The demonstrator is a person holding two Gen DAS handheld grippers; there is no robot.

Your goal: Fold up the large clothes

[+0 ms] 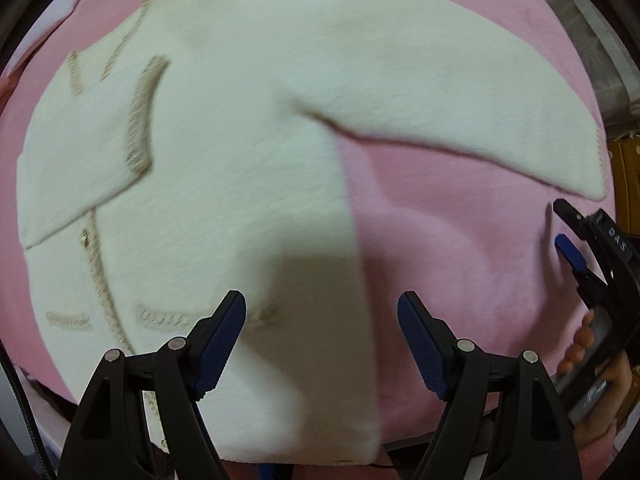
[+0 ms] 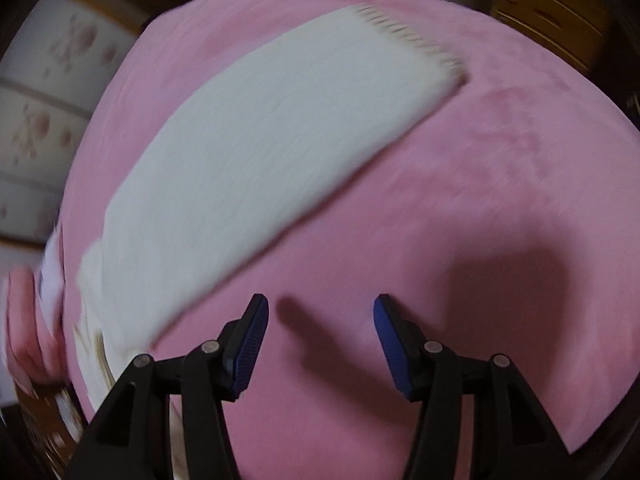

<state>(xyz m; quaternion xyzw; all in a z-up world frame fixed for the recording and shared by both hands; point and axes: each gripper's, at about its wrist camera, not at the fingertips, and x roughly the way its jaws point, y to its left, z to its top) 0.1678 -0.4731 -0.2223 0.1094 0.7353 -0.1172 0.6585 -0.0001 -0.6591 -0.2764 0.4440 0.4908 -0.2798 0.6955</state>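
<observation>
A cream jacket point(image 1: 208, 152) with beige trim lies flat on a pink blanket point(image 1: 460, 260). One sleeve point(image 1: 80, 152) is folded across its front. The other sleeve point(image 1: 460, 104) stretches out to the right. My left gripper point(image 1: 320, 296) hangs open above the jacket's lower right edge, with nothing between its fingers. My right gripper point(image 1: 560, 222) shows at the right, just below that sleeve's cuff. In the right wrist view the right gripper point(image 2: 321, 299) stands open over bare blanket point(image 2: 480, 180), and the sleeve point(image 2: 260, 152) runs diagonally to its trimmed cuff point(image 2: 408, 36).
A hand point(image 1: 580, 344) holds the right gripper's handle. A pink-sleeved hand point(image 2: 24, 320) shows at the left edge of the right wrist view. Wooden drawers point(image 2: 552, 12) stand beyond the blanket, and a floral-patterned surface point(image 2: 40, 100) lies to its left.
</observation>
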